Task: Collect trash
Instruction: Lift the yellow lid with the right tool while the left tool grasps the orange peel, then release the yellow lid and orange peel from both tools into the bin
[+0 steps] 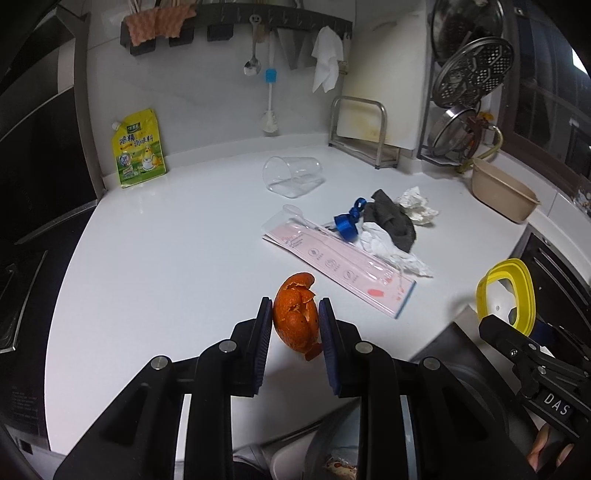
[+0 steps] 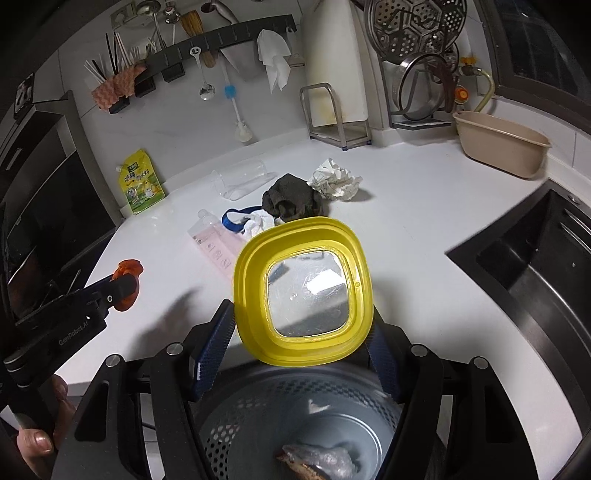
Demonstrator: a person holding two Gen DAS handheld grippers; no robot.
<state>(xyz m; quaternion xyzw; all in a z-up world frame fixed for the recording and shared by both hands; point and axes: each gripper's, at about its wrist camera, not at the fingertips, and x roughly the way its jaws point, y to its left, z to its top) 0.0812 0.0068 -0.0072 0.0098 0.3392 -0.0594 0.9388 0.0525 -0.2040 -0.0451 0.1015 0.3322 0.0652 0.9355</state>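
Jaws above white kitchen countertop (image 1: 166,258)

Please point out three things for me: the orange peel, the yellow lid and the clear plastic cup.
orange peel (image 1: 295,317), left wrist view, on its curved outer skin.
yellow lid (image 2: 255,295), right wrist view, on the left side of its rim.
clear plastic cup (image 1: 293,177), left wrist view, on its side wall.

A white countertop (image 1: 166,258) curves along a white wall (image 1: 207,85) in a dim kitchen. A dark rail (image 1: 258,22) of hooks runs across that wall. A metal rack (image 1: 364,129) stands at the back, a dark window (image 1: 546,92) at right, a black sink (image 2: 535,266) beneath.
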